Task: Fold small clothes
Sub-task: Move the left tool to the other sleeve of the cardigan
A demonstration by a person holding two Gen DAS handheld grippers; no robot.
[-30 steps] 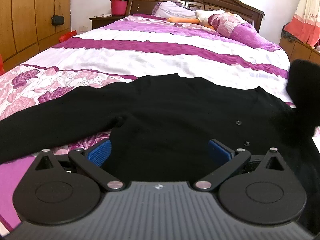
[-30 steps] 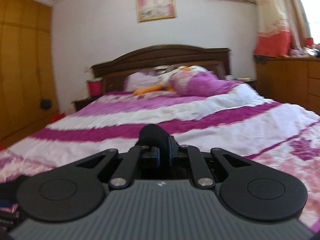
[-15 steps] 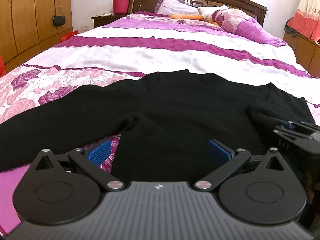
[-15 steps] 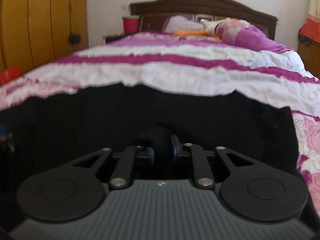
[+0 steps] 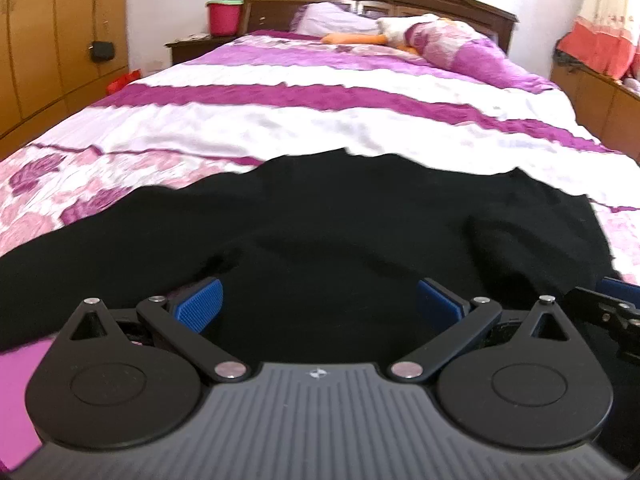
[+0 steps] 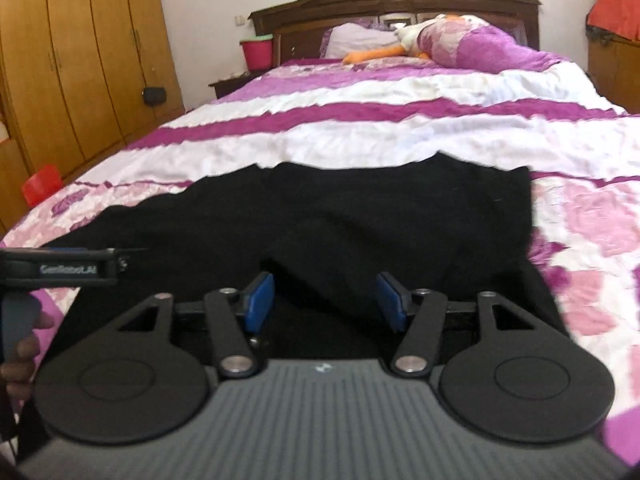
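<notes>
A black cardigan [image 5: 340,220] lies flat on the bed, its left sleeve stretched out to the left and its right sleeve folded in over the body [image 6: 320,248]. My left gripper [image 5: 320,304] is open and empty, low over the cardigan's near edge. My right gripper [image 6: 326,300] is open and empty, just above the folded-in sleeve. The right gripper's edge shows at the far right of the left wrist view [image 5: 608,312]. The left gripper shows at the left edge of the right wrist view [image 6: 60,268].
The bed [image 5: 320,120] has a pink, purple and white cover. Pillows and a plush toy [image 5: 400,36] lie by the headboard. A red bucket [image 5: 224,18] stands on a nightstand. Wooden wardrobes [image 6: 80,60] line the left wall.
My right gripper brought the black sleeve down onto the cardigan's body and opened, letting it go. The left gripper stayed open and barely moved.
</notes>
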